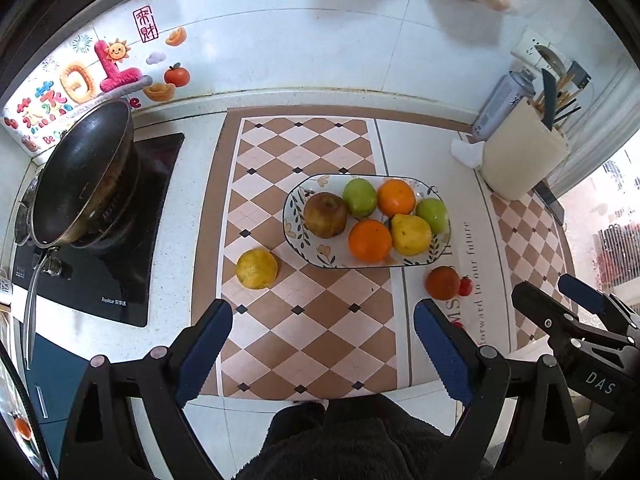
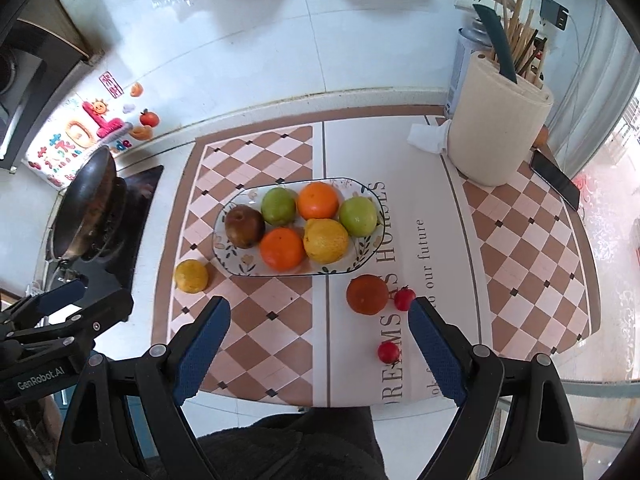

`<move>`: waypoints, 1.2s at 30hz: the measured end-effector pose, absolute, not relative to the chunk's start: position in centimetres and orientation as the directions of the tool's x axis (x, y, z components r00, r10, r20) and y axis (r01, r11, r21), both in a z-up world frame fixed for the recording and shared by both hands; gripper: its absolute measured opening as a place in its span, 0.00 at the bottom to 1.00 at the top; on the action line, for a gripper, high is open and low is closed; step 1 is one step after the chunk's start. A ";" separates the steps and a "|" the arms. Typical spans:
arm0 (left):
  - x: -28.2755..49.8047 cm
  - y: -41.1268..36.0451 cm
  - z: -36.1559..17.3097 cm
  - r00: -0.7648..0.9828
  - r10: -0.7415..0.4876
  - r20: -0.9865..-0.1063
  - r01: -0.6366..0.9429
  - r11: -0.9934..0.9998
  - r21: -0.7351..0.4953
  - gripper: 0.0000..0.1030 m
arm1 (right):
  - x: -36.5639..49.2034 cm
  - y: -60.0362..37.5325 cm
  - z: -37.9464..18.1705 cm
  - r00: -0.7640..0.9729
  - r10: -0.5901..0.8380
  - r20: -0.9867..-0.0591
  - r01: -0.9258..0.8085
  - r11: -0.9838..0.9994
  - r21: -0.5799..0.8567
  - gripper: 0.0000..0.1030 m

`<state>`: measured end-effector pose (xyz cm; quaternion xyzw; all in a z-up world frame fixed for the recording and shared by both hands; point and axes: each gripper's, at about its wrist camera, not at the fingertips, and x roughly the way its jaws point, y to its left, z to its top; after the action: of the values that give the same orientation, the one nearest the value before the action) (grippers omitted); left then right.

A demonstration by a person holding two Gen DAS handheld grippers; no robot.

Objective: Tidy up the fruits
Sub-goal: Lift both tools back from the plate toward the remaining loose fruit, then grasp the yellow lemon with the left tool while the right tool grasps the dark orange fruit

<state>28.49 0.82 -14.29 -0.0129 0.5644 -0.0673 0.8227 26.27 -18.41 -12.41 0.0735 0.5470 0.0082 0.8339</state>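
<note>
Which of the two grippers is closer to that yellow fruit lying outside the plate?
Left. The left gripper hovers just right of the yellow fruit; the right gripper is farther right, by the small red fruits.

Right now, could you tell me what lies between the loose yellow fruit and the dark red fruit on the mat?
Only bare checkered mat separates the yellow fruit from the dark red fruit; the plate's near rim sits just behind that stretch. The right wrist view shows it best.

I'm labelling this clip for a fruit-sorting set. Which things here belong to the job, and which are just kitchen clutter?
Job: patterned dish of fruit, loose yellow citrus, dark orange fruit, two small red fruits.

Clutter: wok, utensil holder, phone, crumpled tissue.
</note>
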 end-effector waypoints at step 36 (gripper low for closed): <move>34.6 9.0 -26.4 0.119 -0.088 -0.989 -0.230 0.966 -0.114 0.96 | 34.0 -25.9 -32.5 0.145 0.222 -0.964 0.254 0.934 0.253 0.75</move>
<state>34.59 8.96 -26.42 -0.1203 0.6619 0.0481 0.7384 33.97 -25.90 -32.46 0.1819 0.6539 -0.0108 0.7344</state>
